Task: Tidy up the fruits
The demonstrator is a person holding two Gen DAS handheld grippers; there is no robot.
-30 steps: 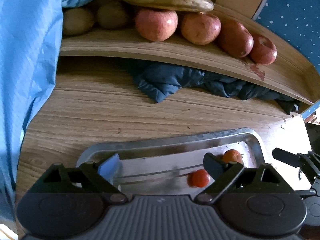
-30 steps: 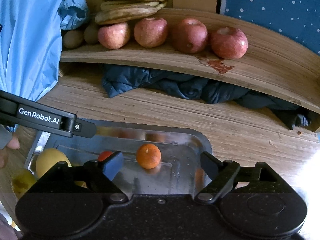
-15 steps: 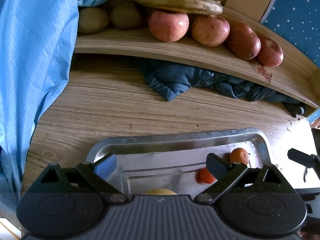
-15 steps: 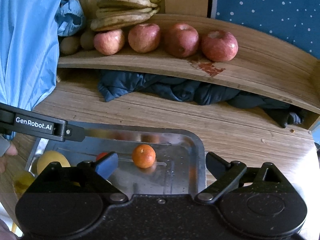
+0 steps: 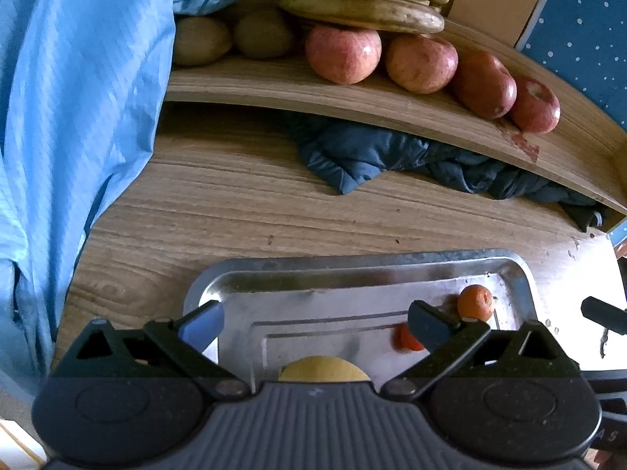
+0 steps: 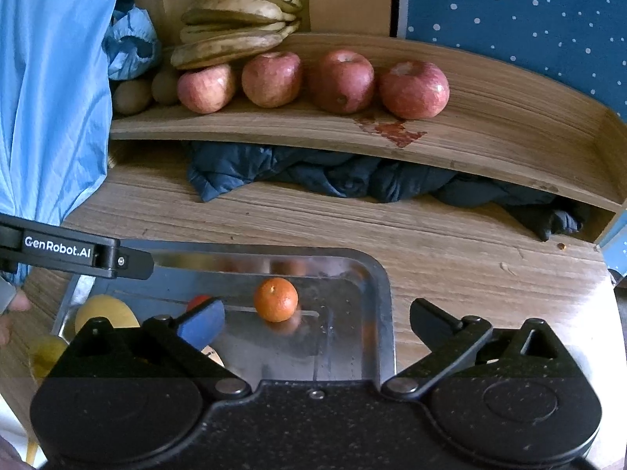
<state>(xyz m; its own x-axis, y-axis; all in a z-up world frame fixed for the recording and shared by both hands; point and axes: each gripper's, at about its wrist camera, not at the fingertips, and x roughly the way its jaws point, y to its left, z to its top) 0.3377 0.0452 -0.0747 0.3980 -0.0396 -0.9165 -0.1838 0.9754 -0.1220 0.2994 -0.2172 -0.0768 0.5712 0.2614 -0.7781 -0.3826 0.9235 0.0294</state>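
Observation:
A metal tray [image 5: 352,264] [image 6: 376,274] lies on the wooden table. In it are an orange mandarin [image 5: 475,302] [image 6: 275,299], a small red fruit [image 5: 405,340] [image 6: 198,300] and a yellow fruit [image 5: 323,369] [image 6: 104,310]. My left gripper [image 5: 315,323] is open and empty above the tray's near side, over the yellow fruit. My right gripper [image 6: 315,319] is open and empty above the tray's right end, the mandarin just beyond its fingers. The left gripper's finger [image 6: 74,250] shows in the right wrist view.
A wooden shelf [image 6: 490,137] at the back holds red apples [image 6: 270,78] [image 5: 343,55], brown bananas [image 6: 239,19] [image 5: 364,4] and kiwis [image 5: 200,41] [image 6: 131,96]. A dark blue cloth [image 5: 372,156] [image 6: 313,172] lies under it. Light blue fabric [image 5: 70,117] hangs at left.
Both grippers have pulled back and risen a little; the tray and shelf sit further off. The yellow fruit has come into the left wrist view. Both stay open.

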